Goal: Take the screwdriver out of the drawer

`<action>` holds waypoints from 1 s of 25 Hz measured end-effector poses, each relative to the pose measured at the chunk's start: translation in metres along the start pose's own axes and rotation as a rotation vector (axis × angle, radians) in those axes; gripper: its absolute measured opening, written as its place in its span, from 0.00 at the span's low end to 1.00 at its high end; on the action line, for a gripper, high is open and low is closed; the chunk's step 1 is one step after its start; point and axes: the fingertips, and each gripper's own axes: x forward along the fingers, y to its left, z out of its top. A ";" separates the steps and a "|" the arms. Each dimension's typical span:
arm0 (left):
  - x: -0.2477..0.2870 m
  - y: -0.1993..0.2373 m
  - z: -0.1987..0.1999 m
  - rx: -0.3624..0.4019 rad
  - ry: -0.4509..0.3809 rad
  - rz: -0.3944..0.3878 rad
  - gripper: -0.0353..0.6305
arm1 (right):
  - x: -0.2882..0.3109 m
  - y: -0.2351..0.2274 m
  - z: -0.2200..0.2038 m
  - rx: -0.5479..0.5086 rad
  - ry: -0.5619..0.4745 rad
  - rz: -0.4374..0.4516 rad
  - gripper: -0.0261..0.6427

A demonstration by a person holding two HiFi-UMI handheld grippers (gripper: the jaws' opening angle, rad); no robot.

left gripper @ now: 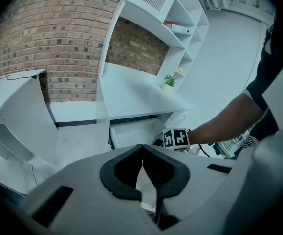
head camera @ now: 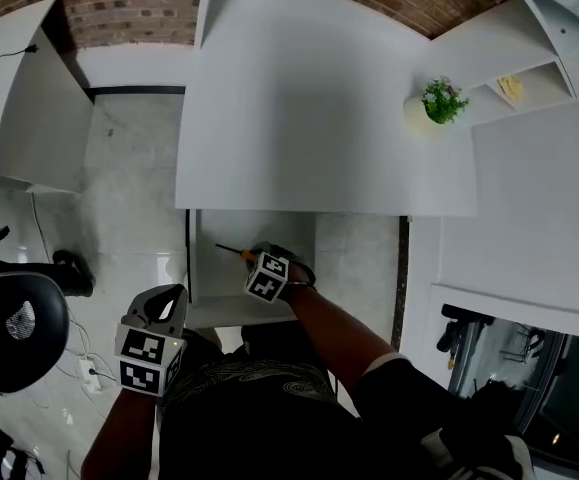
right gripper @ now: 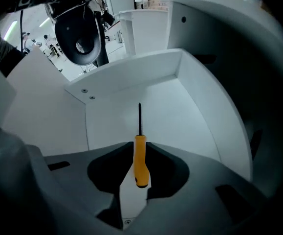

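Note:
The screwdriver [right gripper: 140,159] has an orange handle and a thin black shaft that points ahead over the floor of the white drawer [right gripper: 175,106]. My right gripper [right gripper: 139,144] is shut on the handle, a jaw against each side. In the head view the right gripper [head camera: 252,258] is inside the open drawer [head camera: 205,268] under the desk, and the screwdriver's shaft [head camera: 230,251] sticks out to the left. My left gripper [head camera: 172,294] hangs by the person's body, left of the drawer. In its own view the left gripper [left gripper: 142,148] is shut and holds nothing.
A white desk [head camera: 299,98] spans above the drawer, with a small potted plant [head camera: 437,101] at its right end. White shelves [head camera: 529,58] stand at the right, a white side table [head camera: 19,98] at the left. A black office chair [head camera: 19,328] and floor cables [head camera: 89,373] lie lower left.

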 end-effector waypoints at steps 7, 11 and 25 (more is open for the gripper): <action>0.001 0.004 -0.002 -0.025 0.005 0.006 0.08 | 0.025 0.001 -0.002 -0.062 0.064 0.019 0.15; 0.001 0.006 -0.004 -0.033 0.003 0.012 0.08 | 0.034 -0.001 -0.006 -0.054 0.086 0.028 0.16; 0.002 0.012 -0.007 -0.060 0.004 0.021 0.08 | 0.046 0.000 -0.009 -0.079 0.144 0.015 0.19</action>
